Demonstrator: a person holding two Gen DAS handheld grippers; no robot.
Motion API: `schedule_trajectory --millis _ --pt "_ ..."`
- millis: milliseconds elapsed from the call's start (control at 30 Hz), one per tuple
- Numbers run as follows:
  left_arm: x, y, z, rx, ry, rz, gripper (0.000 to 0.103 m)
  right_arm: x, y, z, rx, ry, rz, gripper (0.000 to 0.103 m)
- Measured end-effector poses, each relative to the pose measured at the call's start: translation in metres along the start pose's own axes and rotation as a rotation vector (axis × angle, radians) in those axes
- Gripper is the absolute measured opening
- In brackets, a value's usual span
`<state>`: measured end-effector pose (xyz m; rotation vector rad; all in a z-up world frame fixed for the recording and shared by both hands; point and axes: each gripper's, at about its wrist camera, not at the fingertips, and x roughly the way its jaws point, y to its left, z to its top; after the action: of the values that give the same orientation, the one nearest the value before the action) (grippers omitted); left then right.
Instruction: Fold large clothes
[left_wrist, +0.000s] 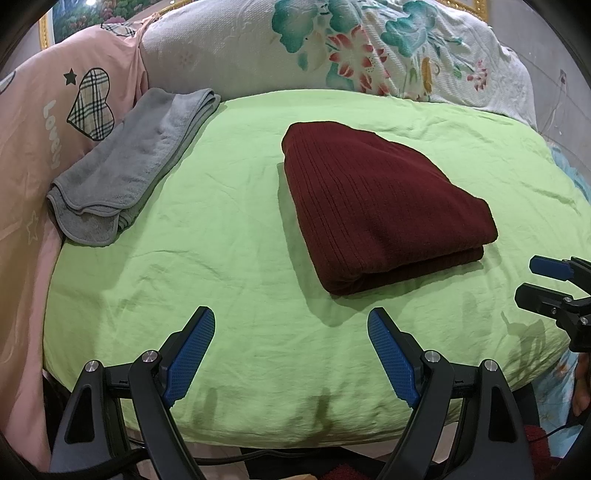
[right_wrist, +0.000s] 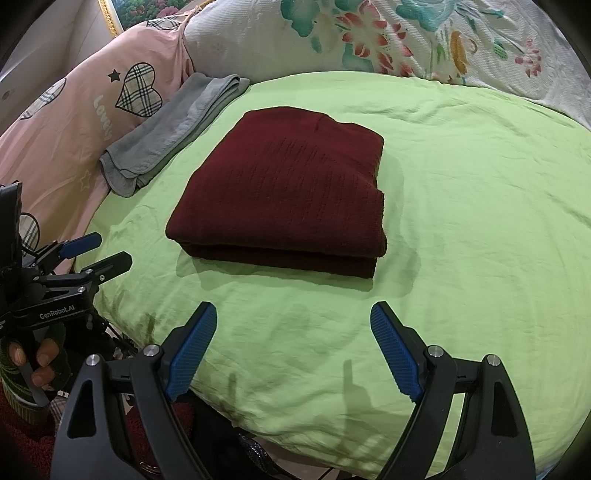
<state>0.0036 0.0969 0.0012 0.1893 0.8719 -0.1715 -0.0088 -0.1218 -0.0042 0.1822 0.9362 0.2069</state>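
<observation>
Right wrist view is showing me the maroon knit garment (right_wrist: 284, 188) lying folded mid-sheet on the green bedsheet (right_wrist: 461, 221), both my right gripper (right_wrist: 293, 347) and left gripper (left_wrist: 291, 350) gaping empty, and I'm judging it soft, thick, floppy, best pinched at a near corner.

A folded grey towel (left_wrist: 125, 162) lies at ten o'clock on the green sheet (left_wrist: 229, 236), touching a pink quilt (left_wrist: 33, 122), floral bedding (left_wrist: 332, 48) at twelve.
</observation>
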Motion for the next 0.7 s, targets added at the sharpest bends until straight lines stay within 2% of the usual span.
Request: schedule_trajectory --millis 700 --pt "-0.0045 -0.0057 0.0001 0.003 -0.009 0.002 0.085 -0.003 -0.0033 0.0017 -0.004 -0.008 0.012 0.085"
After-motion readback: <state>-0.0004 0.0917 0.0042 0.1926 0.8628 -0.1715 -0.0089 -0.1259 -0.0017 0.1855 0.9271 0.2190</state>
